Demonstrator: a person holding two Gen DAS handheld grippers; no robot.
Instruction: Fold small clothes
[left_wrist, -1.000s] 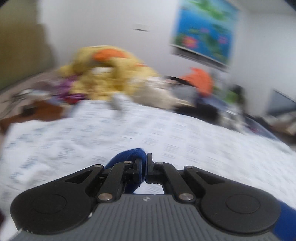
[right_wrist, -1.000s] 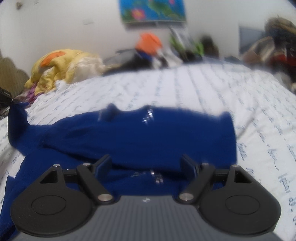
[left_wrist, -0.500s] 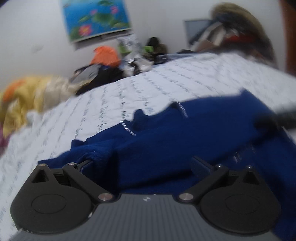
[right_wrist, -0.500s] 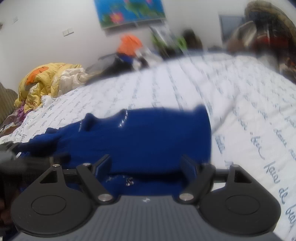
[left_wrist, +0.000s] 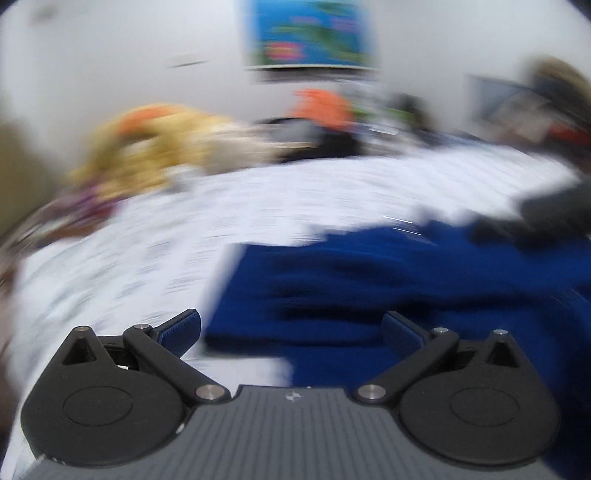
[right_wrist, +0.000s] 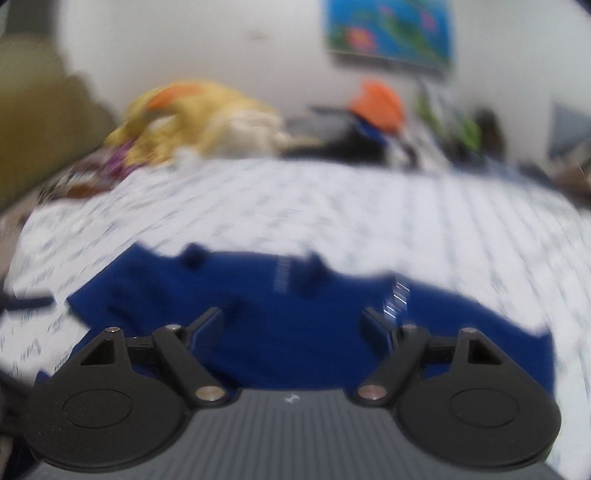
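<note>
Garment (left_wrist: 388, 288), dark blue, lies on the bed (left_wrist: 184, 236), partly folded by the look of a doubled near edge. Left wrist view, heavy blur: left hand-held gripper (left_wrist: 291, 328) jaws spread wide, nothing between the pads; bare sheet and the garment's near left corner sit in the gap. Cloth lies ahead and to the right of this gripper, its left edge running up from just past the left finger (left_wrist: 181, 328). Long axis runs left to right across the view. A dark blurred shape at the right edge over the cloth; cannot tell what it is, possibly the other tool. Right wrist view, also soft: right hand-held gripper (right_wrist: 291, 325) jaws partly spread, not gripping; garment (right_wrist: 295, 314) is directly ahead and beneath, filling the gap between the fingers and spreading past both sides. Long axis again crosswise; far edge uneven, with a pale glint of trim right of centre. Judgement: right gripper is centred over the cloth, left gripper stands at its left end, so the next fold likely turns on each taking its own end. Clutter (right_wrist: 207, 118) of yellow and orange things lies well beyond, at the bed's far side.
</note>
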